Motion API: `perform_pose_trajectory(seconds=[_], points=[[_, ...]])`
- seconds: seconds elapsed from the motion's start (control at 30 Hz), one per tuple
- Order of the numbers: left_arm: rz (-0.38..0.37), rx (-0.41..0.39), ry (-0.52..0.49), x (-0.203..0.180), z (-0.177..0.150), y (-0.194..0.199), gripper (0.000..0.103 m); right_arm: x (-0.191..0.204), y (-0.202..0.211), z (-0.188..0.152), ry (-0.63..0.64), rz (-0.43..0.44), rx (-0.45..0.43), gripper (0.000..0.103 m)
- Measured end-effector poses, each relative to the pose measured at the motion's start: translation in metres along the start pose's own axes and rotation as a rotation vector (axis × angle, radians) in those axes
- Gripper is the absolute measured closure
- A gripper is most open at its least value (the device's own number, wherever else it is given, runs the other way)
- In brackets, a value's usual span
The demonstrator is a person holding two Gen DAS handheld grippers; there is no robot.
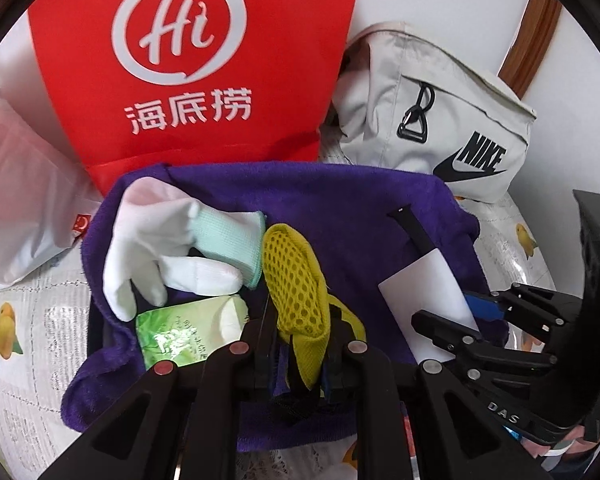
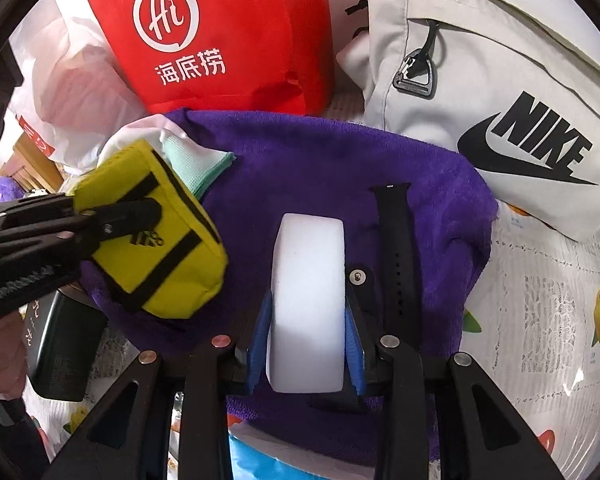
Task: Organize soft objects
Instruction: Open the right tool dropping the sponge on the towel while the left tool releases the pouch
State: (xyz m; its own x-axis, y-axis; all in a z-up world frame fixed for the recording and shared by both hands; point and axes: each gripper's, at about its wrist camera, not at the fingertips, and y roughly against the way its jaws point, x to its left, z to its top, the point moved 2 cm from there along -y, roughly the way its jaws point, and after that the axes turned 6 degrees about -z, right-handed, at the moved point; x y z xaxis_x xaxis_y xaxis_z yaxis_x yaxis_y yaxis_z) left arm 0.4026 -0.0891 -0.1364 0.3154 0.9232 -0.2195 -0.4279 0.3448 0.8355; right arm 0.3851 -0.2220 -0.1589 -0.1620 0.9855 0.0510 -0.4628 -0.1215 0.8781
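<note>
A purple towel [image 1: 340, 200] [image 2: 320, 152] lies spread on the table. My left gripper [image 1: 300, 344] is shut on a yellow mesh pouch [image 1: 296, 288], which the right wrist view shows as a yellow bag with black straps [image 2: 152, 240] held above the towel's left side. My right gripper [image 2: 306, 344] is shut on a white foam block [image 2: 308, 300] over the towel; the block also shows in the left wrist view [image 1: 424, 300]. A white glove [image 1: 148, 240], a mint cloth [image 1: 228, 240], a green packet [image 1: 180, 332] and a black watch strap [image 2: 396, 248] lie on the towel.
A red paper bag [image 1: 196, 60] [image 2: 228, 40] stands behind the towel. A grey Nike bag [image 1: 440, 120] [image 2: 500, 100] lies at the back right, a white plastic bag [image 1: 16, 200] at the left. A black box [image 2: 64, 348] sits at the lower left. The tablecloth [image 2: 548, 300] has a fruit print.
</note>
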Motion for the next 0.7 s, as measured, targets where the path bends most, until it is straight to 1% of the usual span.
perform_pose_trajectory(seconds=[0.03,0.1,0.27,0.37,0.4,0.47,0.5,0.53,0.6,0.63,0.7], points=[[0.013,0.008,-0.005,-0.001,0.000,-0.002,0.084,0.001,0.000,0.000,0.005,0.000,0.000,0.064],[0.031,0.000,-0.020,-0.003,0.000,-0.003,0.084,0.002,-0.001,0.000,0.016,-0.005,-0.001,0.057],[0.035,-0.002,-0.023,-0.004,0.002,-0.006,0.084,0.001,0.005,-0.002,0.028,0.004,-0.012,0.054],[0.045,0.001,-0.027,-0.004,0.003,-0.007,0.079,0.000,0.012,-0.003,0.025,-0.007,-0.033,0.049],[0.042,0.004,-0.027,-0.004,0.003,-0.006,0.077,0.000,0.015,-0.003,0.026,-0.008,-0.041,0.049],[0.041,0.011,-0.027,-0.004,0.003,-0.006,0.067,0.000,0.021,-0.003,0.026,-0.013,-0.051,0.049],[0.050,0.013,-0.028,-0.004,0.003,-0.004,0.057,0.001,0.025,-0.003,0.026,-0.012,-0.057,0.049],[0.059,0.006,-0.030,-0.004,0.002,-0.001,0.050,0.001,0.027,-0.003,0.028,-0.009,-0.064,0.049],[0.064,-0.008,-0.034,-0.004,0.002,0.005,0.047,0.004,0.035,-0.004,0.039,-0.009,-0.082,0.049],[0.070,0.001,-0.032,-0.003,0.002,0.008,0.044,0.003,0.037,-0.004,0.041,-0.013,-0.087,0.049],[0.087,-0.006,-0.027,-0.002,0.001,0.014,0.041,0.003,0.042,-0.006,0.034,-0.018,-0.102,0.049]])
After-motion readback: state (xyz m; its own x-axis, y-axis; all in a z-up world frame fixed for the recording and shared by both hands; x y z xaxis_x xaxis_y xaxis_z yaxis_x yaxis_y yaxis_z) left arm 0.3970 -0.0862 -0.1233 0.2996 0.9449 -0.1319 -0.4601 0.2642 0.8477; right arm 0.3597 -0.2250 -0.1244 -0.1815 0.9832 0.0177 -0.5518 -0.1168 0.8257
